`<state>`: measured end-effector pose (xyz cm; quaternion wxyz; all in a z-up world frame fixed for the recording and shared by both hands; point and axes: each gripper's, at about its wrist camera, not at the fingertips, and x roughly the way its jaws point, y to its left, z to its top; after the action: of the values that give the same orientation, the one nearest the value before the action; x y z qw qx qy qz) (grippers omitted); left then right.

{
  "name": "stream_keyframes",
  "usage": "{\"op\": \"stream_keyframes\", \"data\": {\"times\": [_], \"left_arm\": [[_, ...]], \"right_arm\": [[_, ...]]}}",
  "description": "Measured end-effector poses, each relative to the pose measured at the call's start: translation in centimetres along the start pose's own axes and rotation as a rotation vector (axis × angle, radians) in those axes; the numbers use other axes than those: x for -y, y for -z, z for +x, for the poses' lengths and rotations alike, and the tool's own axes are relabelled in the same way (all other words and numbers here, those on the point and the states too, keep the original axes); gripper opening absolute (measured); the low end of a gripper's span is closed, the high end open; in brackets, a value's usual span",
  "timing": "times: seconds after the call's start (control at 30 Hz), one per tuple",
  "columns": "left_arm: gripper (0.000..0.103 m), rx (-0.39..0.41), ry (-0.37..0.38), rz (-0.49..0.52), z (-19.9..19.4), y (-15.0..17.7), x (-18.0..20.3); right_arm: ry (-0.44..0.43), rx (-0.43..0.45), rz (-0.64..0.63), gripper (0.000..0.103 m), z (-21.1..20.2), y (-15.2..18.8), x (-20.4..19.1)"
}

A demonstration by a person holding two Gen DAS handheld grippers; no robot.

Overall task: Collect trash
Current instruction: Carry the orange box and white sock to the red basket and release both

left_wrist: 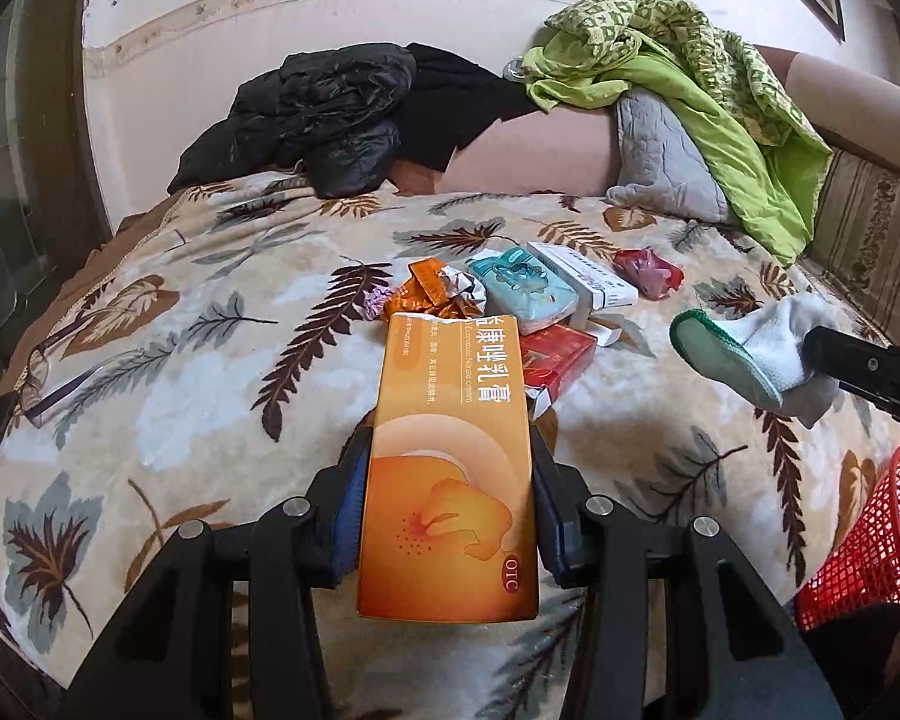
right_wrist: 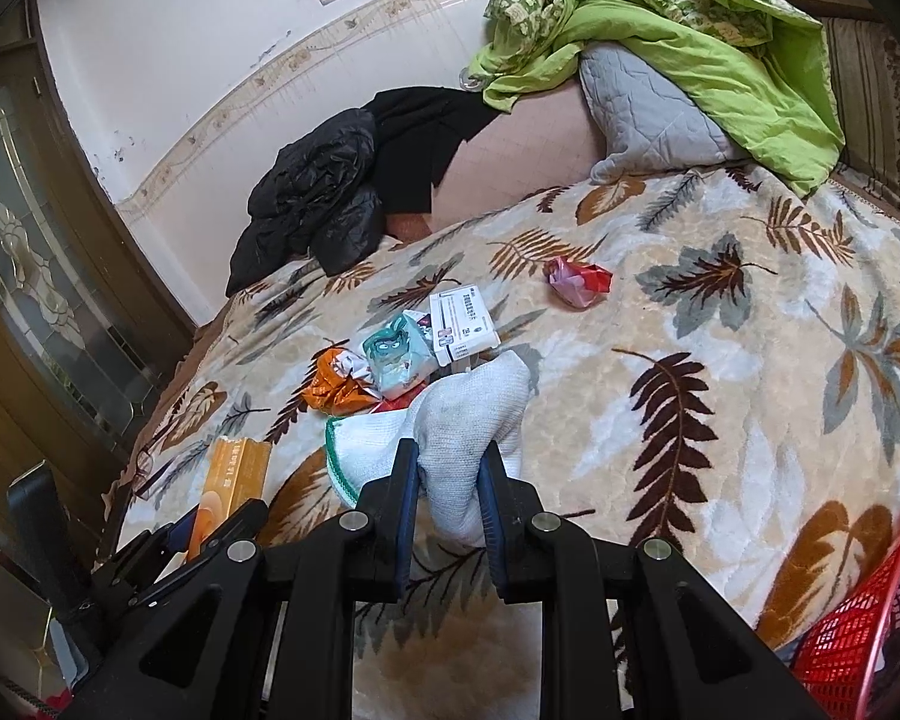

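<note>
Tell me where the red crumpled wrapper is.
The red wrapper lies alone on the leaf-print blanket, above centre in the right wrist view, just right of the white box and apart from the trash pile.

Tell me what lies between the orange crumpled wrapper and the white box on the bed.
A teal tissue pack lies between the orange wrapper and the white box, clearest in the right wrist view.
</note>
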<state>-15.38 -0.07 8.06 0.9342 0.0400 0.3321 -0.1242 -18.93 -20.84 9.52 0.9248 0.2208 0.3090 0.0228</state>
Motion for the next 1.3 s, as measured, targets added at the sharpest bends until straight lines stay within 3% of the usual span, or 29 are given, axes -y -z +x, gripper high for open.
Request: {"op": "stream_keyframes", "data": {"times": [0.87,1.17,1.3], "left_arm": [[0.046,-0.006,0.043,0.002,0.6,0.0,0.4],[0.046,0.015,0.159,0.083,-2.0,0.3,3.8],[0.046,-0.021,0.267,0.094,-3.2,-0.1,6.0]], "right_arm": [[-0.007,-0.006,0.020,0.021,0.6,-0.1,0.1],[-0.004,0.014,0.075,0.021,-2.9,0.1,1.9],[0.014,0.044,0.129,0.021,-6.9,0.2,4.6]]}}
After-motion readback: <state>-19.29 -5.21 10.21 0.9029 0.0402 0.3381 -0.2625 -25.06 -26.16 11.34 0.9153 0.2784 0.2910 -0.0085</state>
